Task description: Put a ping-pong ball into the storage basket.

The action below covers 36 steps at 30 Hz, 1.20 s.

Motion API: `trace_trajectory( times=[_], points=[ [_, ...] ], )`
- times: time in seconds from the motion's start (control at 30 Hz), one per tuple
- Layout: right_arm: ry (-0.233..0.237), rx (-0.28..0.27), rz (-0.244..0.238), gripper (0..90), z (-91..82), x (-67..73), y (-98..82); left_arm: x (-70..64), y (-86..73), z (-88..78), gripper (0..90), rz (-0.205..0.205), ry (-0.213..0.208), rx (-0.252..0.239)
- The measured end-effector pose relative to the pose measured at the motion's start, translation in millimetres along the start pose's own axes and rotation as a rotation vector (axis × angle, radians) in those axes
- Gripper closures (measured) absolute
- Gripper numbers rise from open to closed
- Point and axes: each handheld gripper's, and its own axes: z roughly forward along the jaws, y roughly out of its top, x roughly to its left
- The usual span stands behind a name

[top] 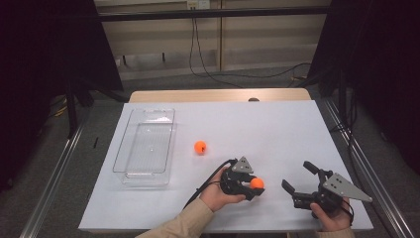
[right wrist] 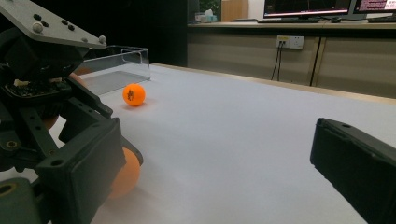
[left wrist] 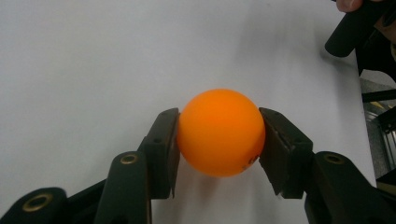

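Orange ball (left wrist: pixel 220 132) sat pinched between the left gripper (top: pixel 246 187)'s pads, low over the white table (top: pixel 277 129). Right gripper (top: pixel 301 179) idled nearby, jaws wide apart. Smooth, round ball: my worry was it squirting free sideways if the squeeze slackened.

Held orange ball (right wrist: pixel 125 179) largely hidden behind own near jaw in right gripper view. Print on that ball (left wrist: pixel 252 161) cut by right pad, unreadable. Print on second ball (right wrist: pixel 133 94) too small to be read. Left gripper (right wrist: pixel 51 107) cropped at frame's left edge. Clear tray (right wrist: pixel 116 65) partly hidden behind its grey plate.
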Motion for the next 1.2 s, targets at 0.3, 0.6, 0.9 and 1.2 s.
trace_trajectory(
  times=[0.3,0.6,0.9,1.2],
  points=[
    [0.002,0.002,-0.001,2.3,0.4,0.2,-0.2,2.3,0.9,-5.1,50.8,-0.016,-0.001,-0.009],
    [0.005,0.009,-0.011,2.3,1.3,1.1,-0.4,3.7,1.3,-9.7,50.8,-0.016,0.004,-0.010],
    [0.005,0.007,-0.011,2.2,1.8,1.6,-0.2,3.8,1.4,-14.9,50.8,-0.016,0.011,-0.014],
    [0.003,0.005,-0.009,2.2,2.0,1.6,-0.2,6.3,1.0,-20.5,50.9,-0.019,0.017,-0.021]
  ],
)
